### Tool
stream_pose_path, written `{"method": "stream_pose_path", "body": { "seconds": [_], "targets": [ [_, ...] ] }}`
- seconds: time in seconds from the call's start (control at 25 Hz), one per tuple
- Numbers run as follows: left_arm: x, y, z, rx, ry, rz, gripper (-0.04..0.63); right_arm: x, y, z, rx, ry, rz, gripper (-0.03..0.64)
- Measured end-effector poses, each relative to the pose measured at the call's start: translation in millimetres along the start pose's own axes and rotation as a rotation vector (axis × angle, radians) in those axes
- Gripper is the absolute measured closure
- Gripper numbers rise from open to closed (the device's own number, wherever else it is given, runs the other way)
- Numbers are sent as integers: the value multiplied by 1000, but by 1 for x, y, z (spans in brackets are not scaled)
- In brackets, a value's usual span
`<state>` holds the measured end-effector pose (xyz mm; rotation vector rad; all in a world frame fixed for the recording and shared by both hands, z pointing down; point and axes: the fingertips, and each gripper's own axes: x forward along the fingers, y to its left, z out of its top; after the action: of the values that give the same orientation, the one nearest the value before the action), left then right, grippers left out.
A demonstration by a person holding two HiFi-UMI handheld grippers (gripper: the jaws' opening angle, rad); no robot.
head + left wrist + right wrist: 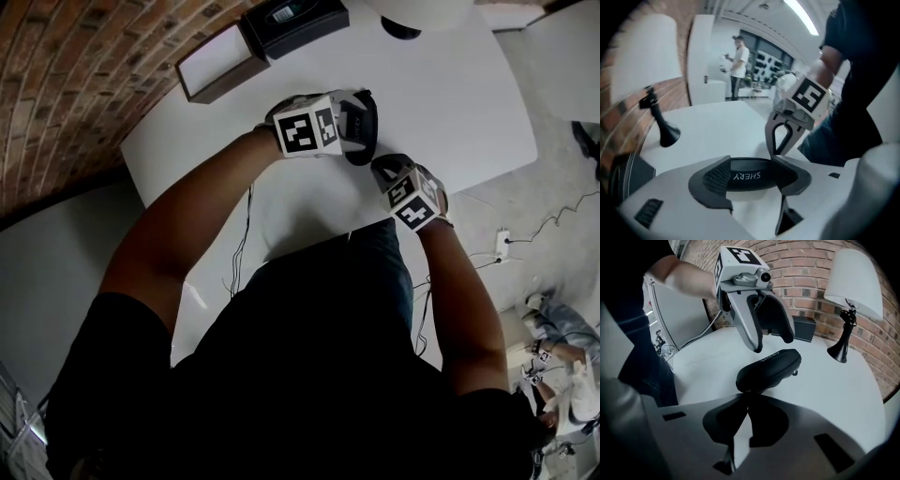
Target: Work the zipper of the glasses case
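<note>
Black glasses case (768,369) lies mid white table (843,394). Right gripper (746,397) is closed tight at the case's near end; the zipper pull itself can't be made out. Left gripper (772,344) hangs over the case, jaws wide, not pressing. Best bet: left clamps the case first, then right drags along the seam.

Only one readable text: "SHERY", light print on the black glasses case (745,176). It reads upside down in the left gripper view. The same print shows on the case's side in the right gripper view (771,357), small and barely legible. The marker cubes (307,127) (415,202) carry black-and-white square codes, no letters or digits.
</note>
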<state>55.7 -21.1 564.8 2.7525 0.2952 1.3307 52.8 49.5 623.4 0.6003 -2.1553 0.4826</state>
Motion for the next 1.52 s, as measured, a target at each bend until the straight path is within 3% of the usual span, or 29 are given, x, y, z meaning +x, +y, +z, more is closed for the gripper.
{"method": "stream_pose_path", "body": {
  "seconds": [0.16,0.28,0.36,0.44,0.56,0.88,1.52],
  "targets": [
    [13,-19,-5,401,253,-156,298,-4,-2,-7,-7,0,19,609],
    [26,-25,-18,655,417,-224,262,-6,-4,-10,-14,-1,28,609],
    [37,-28,-26,782,486,-256,249,-7,-6,-11,-15,-1,27,609],
    [47,-28,-29,841,515,-262,247,-8,-9,-14,-14,4,25,609],
    [58,-25,-25,799,499,-246,247,-8,-10,-22,3,15,17,609],
    [55,-19,-28,517,405,-186,239,-3,-6,-29,93,-2,7,609],
    [43,-11,-42,90,332,17,238,12,10,-21,244,-46,-37,609]
  ]
}}
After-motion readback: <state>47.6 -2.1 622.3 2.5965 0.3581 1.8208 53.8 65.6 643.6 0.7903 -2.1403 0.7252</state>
